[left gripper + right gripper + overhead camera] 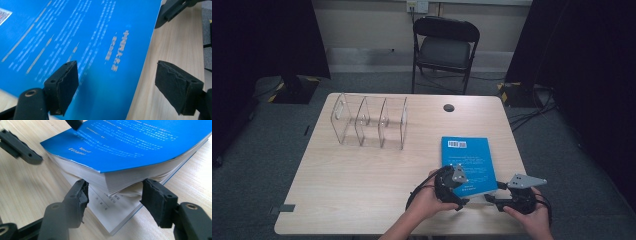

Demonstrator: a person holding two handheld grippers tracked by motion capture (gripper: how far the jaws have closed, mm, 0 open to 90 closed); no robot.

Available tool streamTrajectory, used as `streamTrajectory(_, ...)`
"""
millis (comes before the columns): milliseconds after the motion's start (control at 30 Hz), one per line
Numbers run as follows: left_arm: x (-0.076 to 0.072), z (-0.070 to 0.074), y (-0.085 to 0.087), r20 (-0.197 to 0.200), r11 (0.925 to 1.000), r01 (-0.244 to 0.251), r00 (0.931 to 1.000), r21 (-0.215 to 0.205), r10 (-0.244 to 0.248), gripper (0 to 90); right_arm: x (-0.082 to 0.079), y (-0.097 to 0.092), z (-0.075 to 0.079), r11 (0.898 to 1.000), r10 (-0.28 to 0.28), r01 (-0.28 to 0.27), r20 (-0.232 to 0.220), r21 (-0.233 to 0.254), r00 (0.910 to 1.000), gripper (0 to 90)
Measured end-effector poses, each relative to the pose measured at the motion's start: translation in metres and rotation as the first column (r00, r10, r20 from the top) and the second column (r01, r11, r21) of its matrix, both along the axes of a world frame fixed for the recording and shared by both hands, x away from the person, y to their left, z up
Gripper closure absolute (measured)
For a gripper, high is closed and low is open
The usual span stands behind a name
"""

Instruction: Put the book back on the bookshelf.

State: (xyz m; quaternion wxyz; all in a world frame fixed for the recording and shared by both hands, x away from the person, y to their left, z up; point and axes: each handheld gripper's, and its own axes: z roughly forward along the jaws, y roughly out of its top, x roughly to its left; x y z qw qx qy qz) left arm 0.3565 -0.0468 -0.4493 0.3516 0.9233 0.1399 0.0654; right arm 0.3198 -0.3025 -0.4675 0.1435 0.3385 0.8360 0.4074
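Book [467, 160] at bench [362, 175] 5 o'clock. Right claw [112, 192] half-open, straddling lifted near corner, likely to grip it. Left claw [116, 80] wide open above cover, holding nothing.

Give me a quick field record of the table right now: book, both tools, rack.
book: blue book, near corner lifted off the table, pages fanned
left tool: jaws open over the cover
right tool: at the book's raised corner, jaws apart, one each side; grip cannot be told
rack: clear divider rack, upright, apart from the book
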Motion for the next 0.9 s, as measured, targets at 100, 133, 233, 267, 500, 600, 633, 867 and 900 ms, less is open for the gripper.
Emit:
streamTrajectory(100, 0.000, -0.003, -0.010, -0.009, 0.9983, -0.023, 0.9997, -0.055, 0.022, 19.0, 0.000, 0.000, 0.001, 1.000, -0.004, 0.004, -0.002, 0.000, 1.0000, 38.6)
streamTrajectory(133, 0.001, -0.004, -0.013, -0.005, 0.9986, -0.018, 0.9998, -0.049, 0.018, 19.0, 0.001, 0.000, 0.001, 1.000, -0.001, 0.001, -0.003, 0.004, 1.0000, 38.6)
streamTrajectory(233, 0.003, -0.004, -0.022, -0.001, 0.9999, -0.013, 0.9999, -0.006, 0.013, 19.0, 0.001, 0.001, 0.003, 1.000, -0.003, 0.003, 0.000, 0.001, 1.0000, 38.6)
streamTrajectory(267, 0.003, -0.006, -0.025, -0.001, 0.9998, -0.008, 1.0000, -0.016, 0.008, 19.0, 0.001, 0.001, 0.003, 1.000, -0.002, 0.002, -0.001, 0.006, 1.0000, 38.6)
streamTrajectory(500, 0.006, -0.010, -0.034, 0.019, 0.9995, -0.022, 0.9996, -0.021, 0.022, 16.8, 0.003, 0.002, 0.007, 1.000, -0.006, 0.006, 0.000, 0.020, 1.0000, 38.7)
streamTrajectory(600, 0.005, -0.012, -0.036, 0.038, 0.9996, -0.027, 0.9989, -0.007, 0.028, 15.5, 0.003, 0.002, 0.007, 1.000, -0.011, 0.011, -0.002, 0.028, 0.9999, 38.7)
streamTrajectory(633, 0.005, -0.013, -0.037, 0.042, 0.9995, -0.030, 0.9986, -0.013, 0.031, 15.5, 0.003, 0.002, 0.007, 0.999, -0.013, 0.013, -0.003, 0.033, 0.9999, 38.7)
streamTrajectory(867, 0.005, -0.017, -0.044, 0.098, 0.9984, -0.055, 0.9937, 0.007, 0.054, 16.0, 0.003, 0.002, 0.007, 0.999, -0.018, 0.018, -0.004, 0.037, 0.9998, 38.7)
streamTrajectory(900, 0.006, -0.017, -0.044, 0.099, 0.9985, -0.054, 0.9938, 0.011, 0.052, 16.2, 0.003, 0.002, 0.007, 0.999, -0.018, 0.018, -0.005, 0.039, 0.9998, 38.7)
